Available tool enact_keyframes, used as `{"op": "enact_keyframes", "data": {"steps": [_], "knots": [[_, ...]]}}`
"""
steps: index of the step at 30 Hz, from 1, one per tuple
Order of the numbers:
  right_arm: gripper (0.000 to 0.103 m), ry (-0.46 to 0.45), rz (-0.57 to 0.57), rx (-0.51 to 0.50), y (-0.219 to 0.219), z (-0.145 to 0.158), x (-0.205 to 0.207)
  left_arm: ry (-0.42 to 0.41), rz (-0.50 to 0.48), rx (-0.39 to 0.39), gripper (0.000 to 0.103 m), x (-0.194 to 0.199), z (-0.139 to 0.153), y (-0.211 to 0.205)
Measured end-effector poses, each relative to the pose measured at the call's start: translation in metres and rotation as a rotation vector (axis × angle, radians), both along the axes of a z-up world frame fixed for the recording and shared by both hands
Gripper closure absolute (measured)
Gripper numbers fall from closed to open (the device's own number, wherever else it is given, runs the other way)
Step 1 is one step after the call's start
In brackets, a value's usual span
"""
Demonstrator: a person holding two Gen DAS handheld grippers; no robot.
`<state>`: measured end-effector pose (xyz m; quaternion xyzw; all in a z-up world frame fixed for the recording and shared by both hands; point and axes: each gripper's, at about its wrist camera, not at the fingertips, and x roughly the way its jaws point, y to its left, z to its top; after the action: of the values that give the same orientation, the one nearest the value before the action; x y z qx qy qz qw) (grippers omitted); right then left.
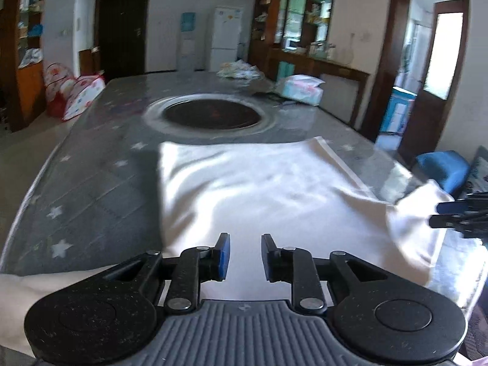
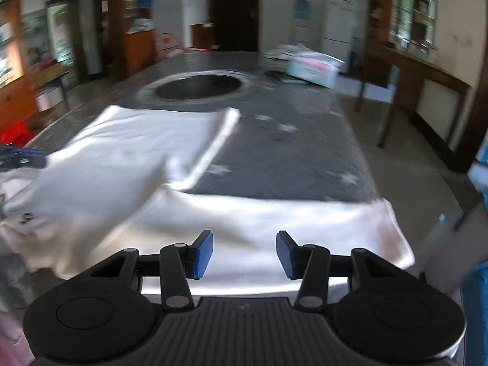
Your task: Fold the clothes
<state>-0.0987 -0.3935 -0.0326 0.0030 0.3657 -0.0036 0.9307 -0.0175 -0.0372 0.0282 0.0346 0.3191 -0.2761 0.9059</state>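
A white garment [image 1: 259, 189] lies spread flat on the grey star-patterned table [image 1: 91, 164], its far edge near the round dark opening. My left gripper [image 1: 245, 257] is open and empty, just above the garment's near part. In the right wrist view the same garment [image 2: 128, 152] shows a sleeve spread toward the table's right edge. My right gripper [image 2: 244, 253] is open and empty above that sleeve. It shows from the side at the right edge of the left wrist view [image 1: 457, 216], next to the sleeve end. The left gripper's tips show at the left edge of the right wrist view [image 2: 21, 158].
A round dark opening with a metal rim [image 1: 212, 113] sits mid-table. A tissue pack [image 1: 302, 88] and a pile of packets [image 1: 241, 70] lie at the far right end. A blue chair [image 1: 442, 170] stands by the right edge, red bags [image 1: 76, 91] on the floor left.
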Motion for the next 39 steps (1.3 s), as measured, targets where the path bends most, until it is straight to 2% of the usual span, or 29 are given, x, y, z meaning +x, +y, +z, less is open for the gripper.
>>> {"op": "enact_keyframes", "data": {"steps": [3, 7, 17, 21, 23, 27, 31, 33, 36, 39], "knots": [[0.057, 0.029, -0.056, -0.024, -0.016, -0.009, -0.002, 0.000, -0.040, -0.006, 0.074, -0.011, 0.001, -0.014], [0.057, 0.014, -0.140, -0.039, -0.039, -0.009, -0.007, 0.012, -0.080, 0.008, 0.070, -0.022, -0.003, -0.028], [0.057, -0.010, -0.332, -0.035, -0.096, -0.016, -0.011, 0.026, -0.168, 0.085, 0.068, -0.049, -0.024, -0.044], [0.057, -0.014, -0.377, 0.061, -0.113, -0.019, -0.011, -0.004, -0.196, 0.125, 0.065, -0.060, -0.027, -0.046], [0.061, -0.014, -0.380, 0.133, -0.118, -0.021, -0.012, -0.009, -0.194, 0.120, 0.065, -0.059, -0.024, -0.046], [0.062, -0.026, -0.388, 0.191, -0.122, -0.023, -0.015, -0.034, -0.202, 0.087, 0.062, -0.059, -0.012, -0.048], [0.075, -0.038, -0.402, 0.259, -0.127, -0.024, -0.017, -0.047, -0.248, 0.075, 0.061, -0.062, -0.008, -0.060], [0.079, -0.048, -0.413, 0.256, -0.127, -0.023, -0.019, -0.044, -0.272, 0.070, 0.061, -0.063, -0.009, -0.069], [0.096, -0.064, -0.429, 0.250, -0.127, -0.021, -0.022, -0.042, -0.308, 0.062, 0.061, -0.066, -0.011, -0.081], [0.097, -0.094, -0.436, 0.236, -0.125, -0.015, -0.024, -0.035, -0.349, 0.060, 0.061, -0.069, -0.014, -0.094]]}}
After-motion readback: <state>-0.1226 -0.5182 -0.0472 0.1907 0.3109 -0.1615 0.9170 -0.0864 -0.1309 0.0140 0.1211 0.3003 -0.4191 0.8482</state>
